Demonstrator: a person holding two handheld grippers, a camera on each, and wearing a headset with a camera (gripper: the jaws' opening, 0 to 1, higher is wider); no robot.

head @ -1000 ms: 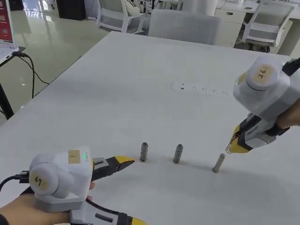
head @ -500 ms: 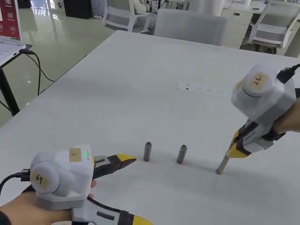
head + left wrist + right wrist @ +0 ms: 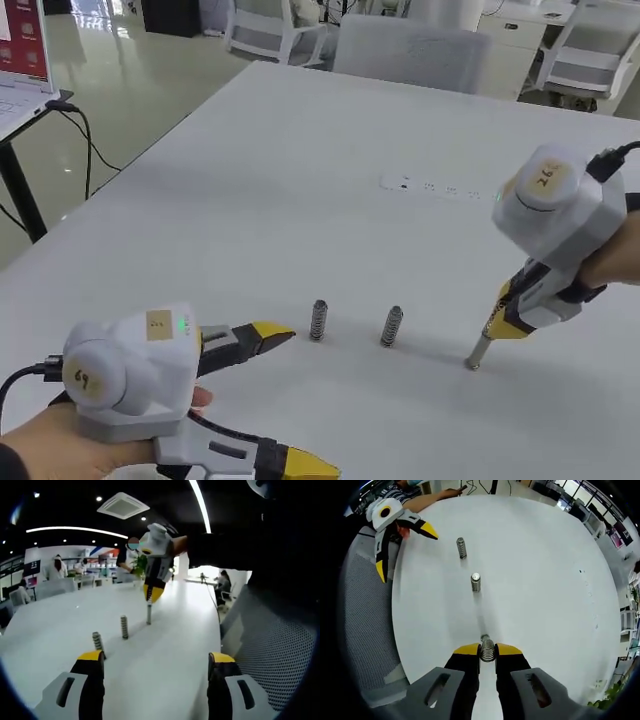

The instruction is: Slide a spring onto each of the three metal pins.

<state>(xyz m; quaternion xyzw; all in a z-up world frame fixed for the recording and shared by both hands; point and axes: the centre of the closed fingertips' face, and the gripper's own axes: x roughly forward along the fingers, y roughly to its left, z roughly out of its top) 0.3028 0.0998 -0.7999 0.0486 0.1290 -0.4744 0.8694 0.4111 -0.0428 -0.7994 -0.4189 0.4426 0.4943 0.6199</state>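
The right gripper (image 3: 487,652) has its fingers clenched on a spring (image 3: 487,649), held atop the end pin (image 3: 479,352), seemingly partly threaded on; the left pin (image 3: 319,320) and middle pin (image 3: 392,326) stand sprung on the surface (image 3: 300,200); the left gripper (image 3: 156,657), fingers spread, hovers near the left pin.

White table (image 3: 300,180), three upright pins (image 3: 479,352)
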